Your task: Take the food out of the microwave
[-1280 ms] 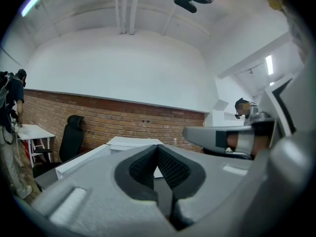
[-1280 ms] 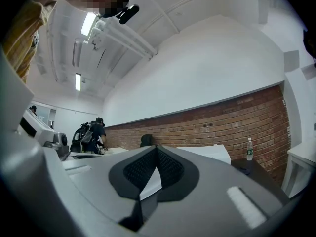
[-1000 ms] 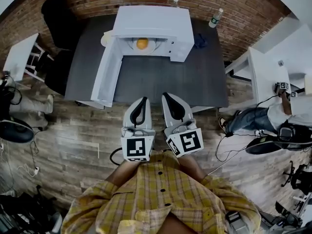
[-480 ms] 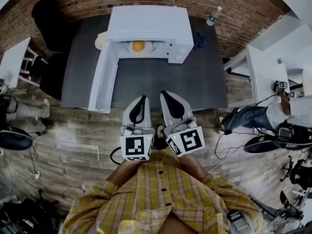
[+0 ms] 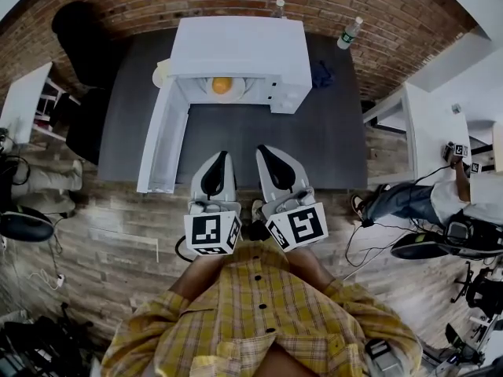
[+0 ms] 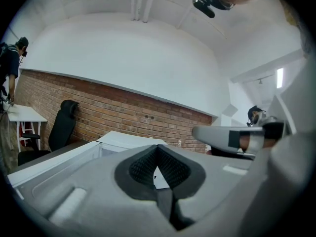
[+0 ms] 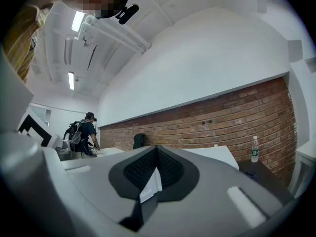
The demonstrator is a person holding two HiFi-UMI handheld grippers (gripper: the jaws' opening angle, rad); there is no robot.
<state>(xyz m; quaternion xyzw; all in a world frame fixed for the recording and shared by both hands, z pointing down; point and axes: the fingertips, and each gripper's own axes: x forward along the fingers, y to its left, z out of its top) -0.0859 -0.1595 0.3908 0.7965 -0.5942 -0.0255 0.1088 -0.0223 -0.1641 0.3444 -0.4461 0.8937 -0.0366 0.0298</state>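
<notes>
here we are, both claws out front and level, side by side at the near edge of the dark table (image 5: pixel 314 132). left claw (image 5: pixel 221 157) is clenched tight with nothing between its jaws, and right claw (image 5: pixel 264 151) is clamped on itself the same way, also empty.

across the table at the far side sits the white microwave (image 5: pixel 236 45), its door (image 5: pixel 161 144) swung wide toward the near left, so the way in is clear. inside, right at the mouth of the cavity, is the food (image 5: pixel 222 86): a small round orange thing on a pale plate (image 5: pixel 240 88). what it is exactly, too small to say.

it looks light, but round means it may roll, and if soft a hard pinch would bruise it. the plate looks stiff, smooth and breakable, likely slick at the edge. my call: the jaws must part first, then take the plate by its near rim, one claw either side, and draw it out flat so the food stays seated. it could be hot too.
</notes>
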